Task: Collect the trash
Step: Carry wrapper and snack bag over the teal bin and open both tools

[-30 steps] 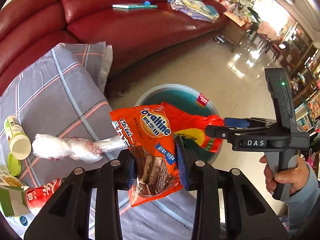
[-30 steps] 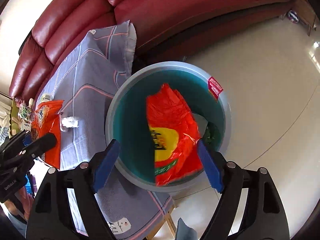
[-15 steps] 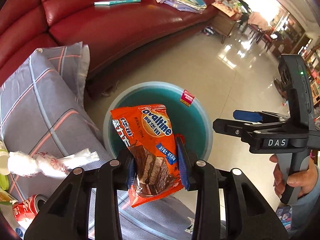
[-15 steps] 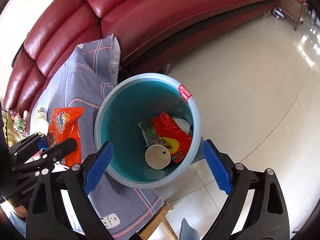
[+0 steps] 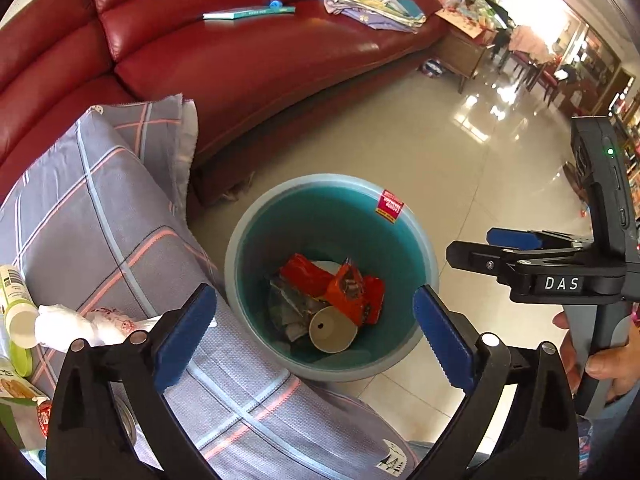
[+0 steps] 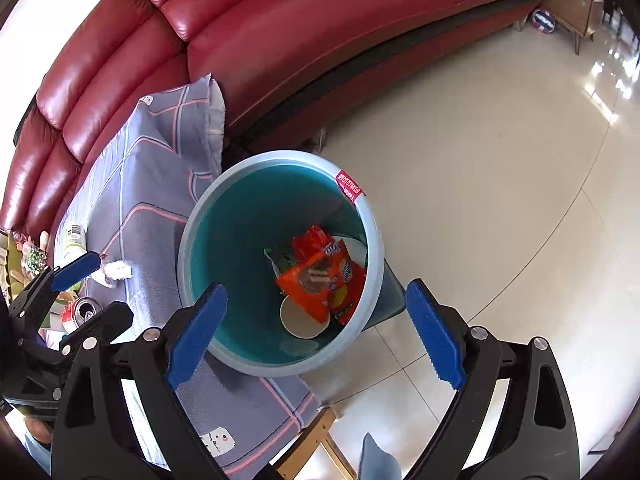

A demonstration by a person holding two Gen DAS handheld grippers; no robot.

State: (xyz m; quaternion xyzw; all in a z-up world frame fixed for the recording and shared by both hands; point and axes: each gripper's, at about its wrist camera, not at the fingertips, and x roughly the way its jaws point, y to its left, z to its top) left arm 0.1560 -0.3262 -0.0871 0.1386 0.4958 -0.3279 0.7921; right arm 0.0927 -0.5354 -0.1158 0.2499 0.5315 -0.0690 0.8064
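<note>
A teal bin (image 5: 231,264) (image 6: 185,240) stands on the floor beside the cloth-covered table (image 5: 100,216). At its bottom lie the orange Ovaltine wrapper (image 5: 349,294) (image 6: 316,286), a red bag (image 5: 302,274) and a paper cup (image 5: 332,330) (image 6: 300,320). My left gripper (image 5: 312,296) hangs above the bin, its jaws opening wide with nothing between them. My right gripper (image 6: 316,288) is also over the bin, open and empty; in the left wrist view it shows at the right (image 5: 480,244), held by a hand.
On the table remain a crumpled white wrapper (image 5: 76,326) (image 6: 116,270), a white bottle (image 5: 16,300), a red can (image 6: 80,312) and a green carton (image 5: 16,396). A red leather sofa (image 5: 260,60) runs behind. Tiled floor (image 6: 480,180) lies to the right.
The left gripper opened and let go of the Ovaltine wrapper, which now lies in the bin. The red bag dropped from the right gripper's reach to the bin's bottom earlier.
</note>
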